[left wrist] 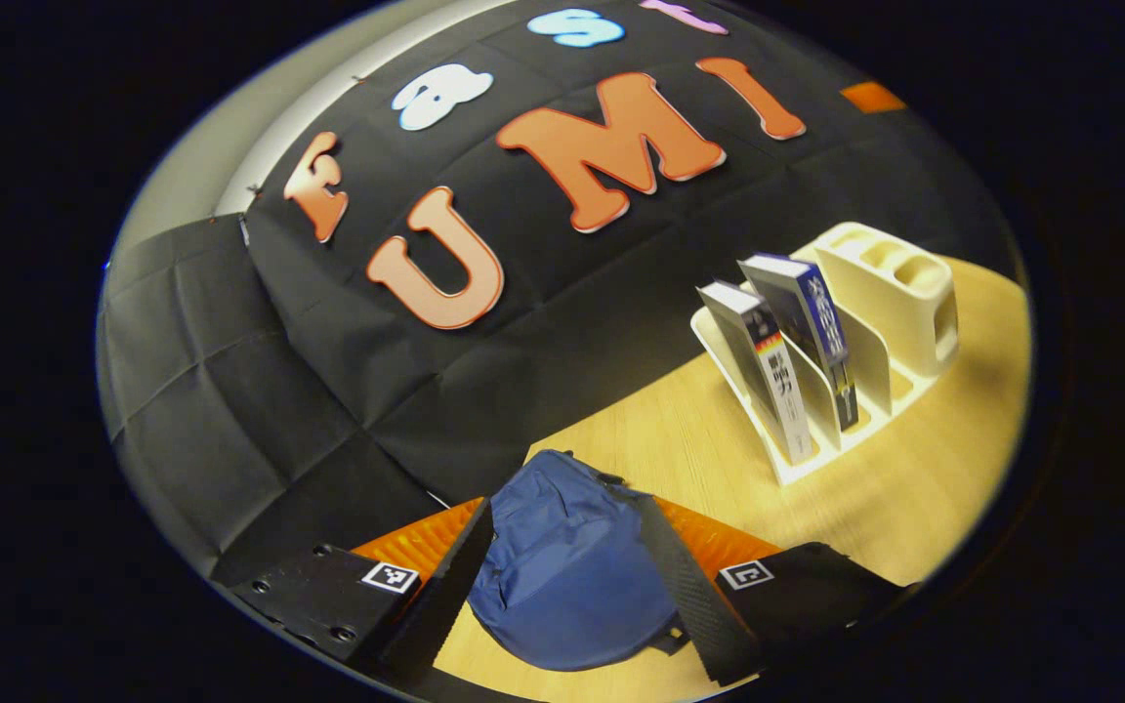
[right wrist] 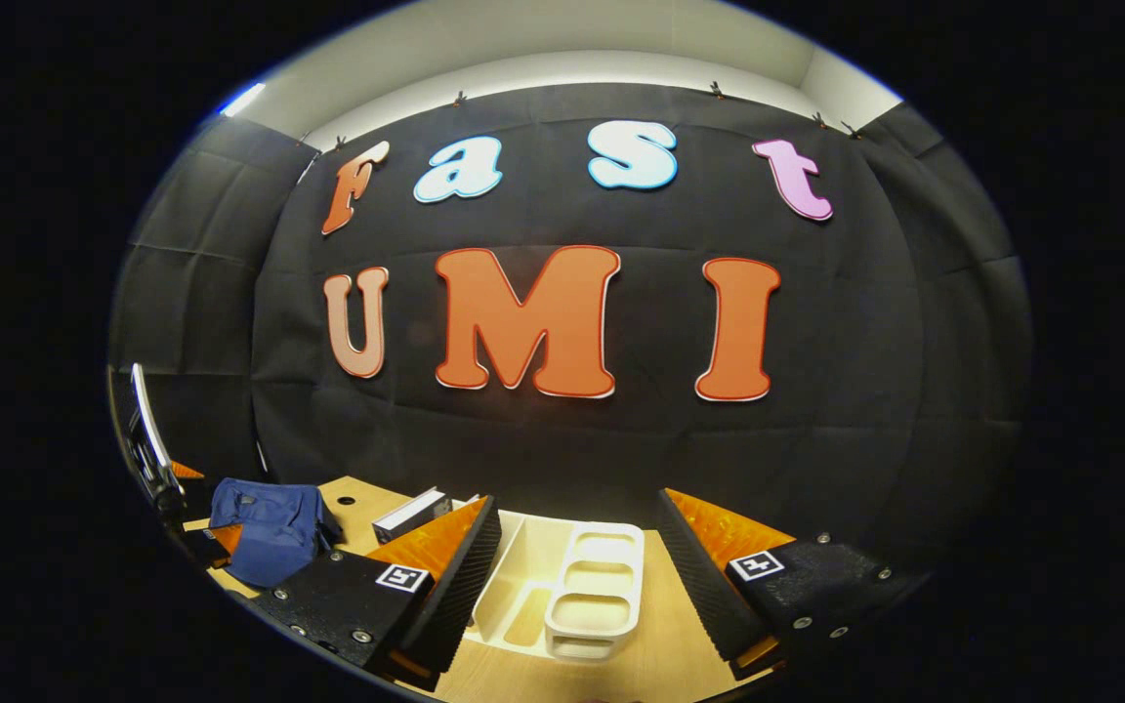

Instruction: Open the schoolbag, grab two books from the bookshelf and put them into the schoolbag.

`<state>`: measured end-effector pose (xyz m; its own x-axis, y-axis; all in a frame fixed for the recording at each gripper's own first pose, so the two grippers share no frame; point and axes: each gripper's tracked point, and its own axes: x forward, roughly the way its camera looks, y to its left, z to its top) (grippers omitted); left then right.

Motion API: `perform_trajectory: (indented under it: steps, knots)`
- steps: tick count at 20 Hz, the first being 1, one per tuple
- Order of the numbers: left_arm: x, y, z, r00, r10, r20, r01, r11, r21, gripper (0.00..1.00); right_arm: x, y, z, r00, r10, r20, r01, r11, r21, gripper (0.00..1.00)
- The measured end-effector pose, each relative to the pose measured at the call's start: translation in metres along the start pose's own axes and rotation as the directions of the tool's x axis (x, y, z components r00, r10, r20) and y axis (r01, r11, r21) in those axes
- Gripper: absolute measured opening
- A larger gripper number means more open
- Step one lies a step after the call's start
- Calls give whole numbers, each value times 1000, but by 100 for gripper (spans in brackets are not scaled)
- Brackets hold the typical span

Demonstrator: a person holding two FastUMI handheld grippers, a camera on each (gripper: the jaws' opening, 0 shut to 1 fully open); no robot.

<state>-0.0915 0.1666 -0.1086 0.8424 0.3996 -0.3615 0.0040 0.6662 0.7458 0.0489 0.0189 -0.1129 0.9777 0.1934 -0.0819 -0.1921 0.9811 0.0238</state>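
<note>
Left gripper view, from left to right: left gripper (left wrist: 567,576) low in frame, jaws wide apart, clamped on nothing. Between the fingers, lying flat on the pale wooden table (left wrist: 924,488), a blue schoolbag (left wrist: 567,571), both flanks covered by the fingers; zip too small to judge, so open or closed cannot be told. Farther right, well apart from the bag, a white bookshelf (left wrist: 875,332) holding two books (left wrist: 797,356) leaning in neighbouring slots, spine print unreadable. Right gripper view, from left to right: at the far left edge, part of the other gripper, cut off and dark; beside it the schoolbag (right wrist: 265,527), small and crumpled; then one book (right wrist: 411,515), half hidden behind a finger; then the right gripper (right wrist: 577,586), jaws spread wide, holding nothing, the bookshelf (right wrist: 592,586) seen between them from its compartment end.
</note>
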Motion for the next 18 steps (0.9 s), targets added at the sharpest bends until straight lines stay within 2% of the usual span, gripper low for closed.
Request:
perform_trajectory:
  steps: [2, 4, 7, 10, 13, 16, 17, 18]
  knots:
    - [1, -8, -21, 997, -63, -40, 67, 992, 104, 95, 5, -6, -1, 999, -45, 4, 45, 999, -6, 95]
    - [-4, -20, -39, 989, -120, -87, 132, 979, 155, 96, 12, -8, -2, 995, -100, 8, 100, 995, -11, 95]
    - [-9, -28, -71, 973, -152, -174, 193, 950, 247, 96, 17, 1, -1, 989, -147, -3, 147, 989, -1, 96]
    - [-13, -34, -89, 957, -182, -228, 251, 911, 327, 97, 26, 16, -2, 987, -159, -13, 158, 987, -11, 96]
    - [-12, -37, -114, 940, -186, -288, 280, 900, 335, 95, 26, 33, -2, 989, -150, -14, 150, 988, -29, 96]
    - [-16, -37, -135, 916, -174, -361, 286, 915, 285, 93, 27, 51, -3, 991, -130, -23, 129, 991, -44, 95]
    - [-16, -37, -139, 912, -179, -368, 289, 919, 269, 89, 27, 56, -4, 992, -123, -25, 122, 991, -46, 95]
    - [-14, -37, -139, 911, -185, -368, 292, 921, 260, 72, 28, 62, -2, 993, -115, -27, 114, 992, -47, 95]
